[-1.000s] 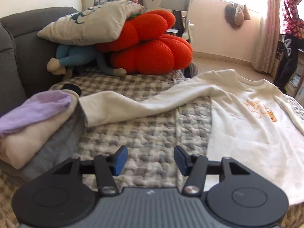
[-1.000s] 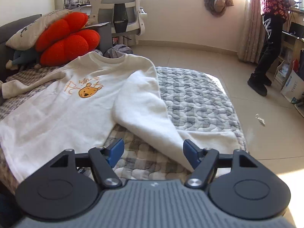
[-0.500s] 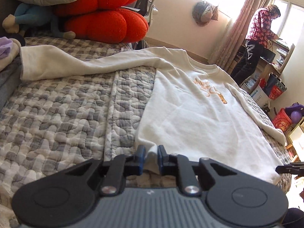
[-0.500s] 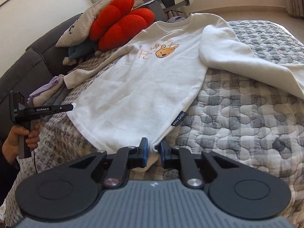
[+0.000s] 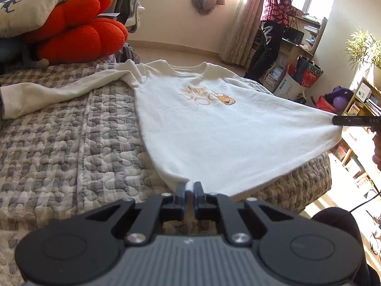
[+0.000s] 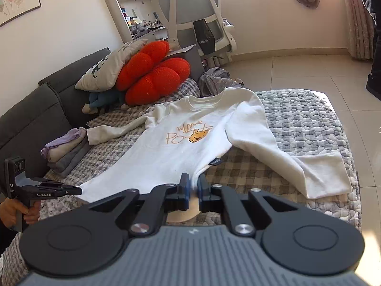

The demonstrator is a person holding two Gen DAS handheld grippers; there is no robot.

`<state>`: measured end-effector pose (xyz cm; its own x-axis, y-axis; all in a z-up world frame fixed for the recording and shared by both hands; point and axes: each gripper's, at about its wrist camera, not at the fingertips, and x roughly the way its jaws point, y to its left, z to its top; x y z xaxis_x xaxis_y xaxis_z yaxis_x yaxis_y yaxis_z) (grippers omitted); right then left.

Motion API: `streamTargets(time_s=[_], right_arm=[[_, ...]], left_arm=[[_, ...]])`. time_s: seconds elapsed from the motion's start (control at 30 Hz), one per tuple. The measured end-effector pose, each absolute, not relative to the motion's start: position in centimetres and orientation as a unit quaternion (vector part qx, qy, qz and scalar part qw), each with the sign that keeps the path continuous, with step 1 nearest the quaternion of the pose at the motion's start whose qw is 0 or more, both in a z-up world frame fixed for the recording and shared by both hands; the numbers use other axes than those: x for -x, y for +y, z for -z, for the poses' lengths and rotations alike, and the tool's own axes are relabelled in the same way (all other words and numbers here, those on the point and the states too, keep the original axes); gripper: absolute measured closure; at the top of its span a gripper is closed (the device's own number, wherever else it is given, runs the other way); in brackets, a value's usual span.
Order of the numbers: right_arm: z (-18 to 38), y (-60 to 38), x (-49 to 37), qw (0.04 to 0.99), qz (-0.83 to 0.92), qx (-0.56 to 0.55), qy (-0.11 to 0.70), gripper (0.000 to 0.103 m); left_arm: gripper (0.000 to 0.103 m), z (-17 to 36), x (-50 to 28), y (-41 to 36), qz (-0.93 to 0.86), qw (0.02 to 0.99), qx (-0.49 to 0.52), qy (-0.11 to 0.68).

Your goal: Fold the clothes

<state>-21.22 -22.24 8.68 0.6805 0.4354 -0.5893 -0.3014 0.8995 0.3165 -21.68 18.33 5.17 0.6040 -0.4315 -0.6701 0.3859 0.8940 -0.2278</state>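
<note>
1. Two grippers hold the same garment: we see the left gripper (image 5: 189, 188) closed on one bottom corner of the white sweatshirt (image 5: 214, 124), its jaws pinching the hem between them.
2. We see the right gripper (image 6: 193, 186) clamped on the opposite bottom corner; its jaws have just been closing, and the cloth sits pinched between them.
3. The sweatshirt lies front up on the quilted grey checked cover (image 6: 309, 124) of the bed, its orange lettering and bear print (image 6: 197, 134) facing us.
4. Its hem is lifted off the cover and drawn taut between the two grips, while the collar end rests on the bed.
5. One sleeve (image 6: 285, 152) lies bent across the cover on the side nearer the floor; the other sleeve (image 5: 59, 90) stretches out toward the sofa back.
6. A stack of folded clothes (image 6: 64, 152) sits near that sleeve's cuff, beside the dark sofa back.
7. Red cushions (image 6: 152, 76) and a pale pillow (image 6: 109, 66) are piled beyond the collar.
8. In the left wrist view a person in a red patterned top (image 5: 276, 23) stands by the window.
</note>
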Motion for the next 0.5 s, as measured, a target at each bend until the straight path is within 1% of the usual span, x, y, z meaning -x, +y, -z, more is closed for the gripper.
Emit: streamTargets(time_s=[0.03, 0.1, 0.2, 0.27, 0.3, 0.33, 0.37, 0.4, 0.43, 0.47, 0.5], right_arm=[[-7.5, -22.0, 21.0, 0.907, -0.196, -0.089, 0.363, 0.092], [-5.1, -21.9, 20.9, 0.896, -0.19, -0.081, 0.393, 0.089], [-3.3, -23.4, 21.4, 0.9, -0.171, -0.101, 0.388, 0.087], [-2.9, -24.7, 21.5, 0.91, -0.138, -0.113, 0.375, 0.08], [-2.9, -25.3, 21.3, 0.917, -0.112, -0.109, 0.367, 0.074], [-3.0, -25.8, 21.2, 0.924, -0.093, -0.1, 0.357, 0.071], [-3.0, -26.1, 21.0, 0.928, -0.082, -0.092, 0.351, 0.071], [-3.2, -26.4, 20.6, 0.933, -0.073, -0.083, 0.344, 0.067], [-3.4, -26.7, 20.2, 0.938, -0.063, -0.073, 0.334, 0.06], [-3.6, -26.7, 19.9, 0.941, -0.061, -0.061, 0.328, 0.057], [-3.7, -26.7, 19.7, 0.944, -0.06, -0.048, 0.322, 0.052]], left_arm=[[0.095, -4.6, 21.3, 18.4, 0.225, 0.891, 0.034, 0.392], [0.091, -3.7, 20.6, 19.1, 0.214, 0.884, 0.047, 0.414], [0.091, -3.9, 20.4, 20.4, 0.186, 0.892, 0.036, 0.41], [0.09, -4.6, 20.3, 21.3, 0.172, 0.898, 0.033, 0.403], [0.089, -4.9, 20.2, 21.6, 0.168, 0.9, 0.034, 0.401], [0.087, -5.3, 19.9, 21.8, 0.164, 0.902, 0.034, 0.397], [0.082, -5.6, 19.6, 21.7, 0.159, 0.906, 0.03, 0.391], [0.075, -5.8, 19.3, 21.5, 0.154, 0.91, 0.025, 0.385], [0.07, -6.0, 19.0, 21.4, 0.148, 0.913, 0.02, 0.379], [0.064, -6.0, 18.6, 21.1, 0.142, 0.916, 0.015, 0.376], [0.064, -5.9, 18.2, 20.7, 0.136, 0.917, 0.009, 0.374]])
